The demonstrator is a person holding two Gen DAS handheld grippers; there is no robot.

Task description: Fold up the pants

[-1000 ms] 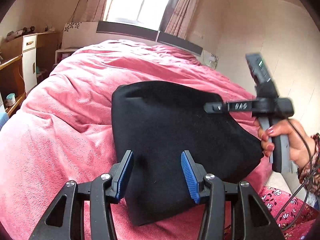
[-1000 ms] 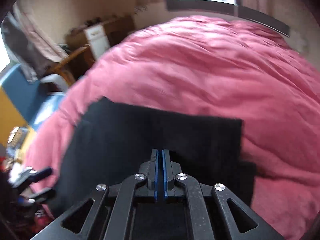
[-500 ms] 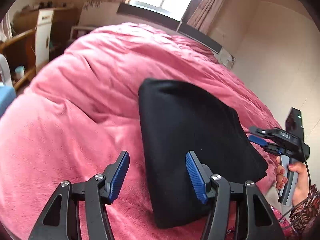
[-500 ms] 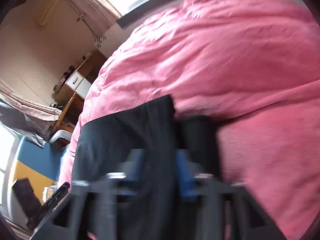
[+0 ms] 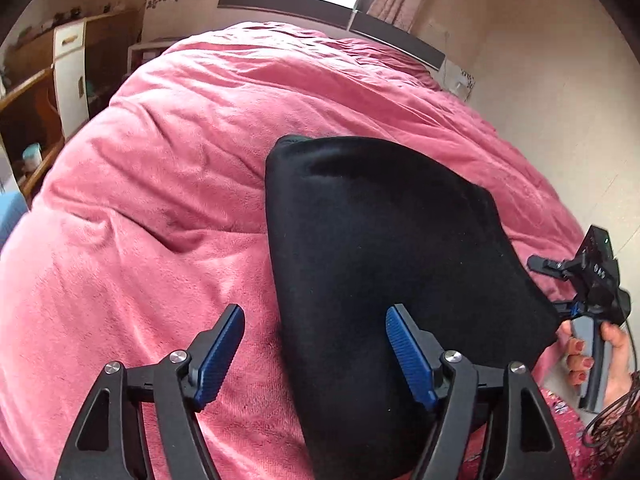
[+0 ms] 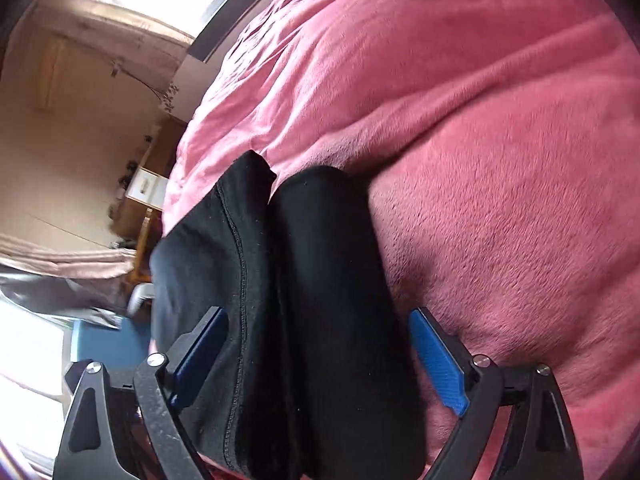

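My right gripper [image 6: 316, 356], jaws spread, is straddling the folded pants [image 6: 304, 280], running toward 12 o'clock; my left gripper [image 5: 316, 356] is gaping too.

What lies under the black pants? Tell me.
The pants lie folded on a pink blanket, which shows all around them. Whatever is directly beneath the pants is covered, as is the bed under the blanket.

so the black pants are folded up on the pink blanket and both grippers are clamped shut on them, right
Not quite. The black pants do lie folded on the pink blanket, but both grippers are open: the left gripper in the left wrist view, the right gripper in the right wrist view.
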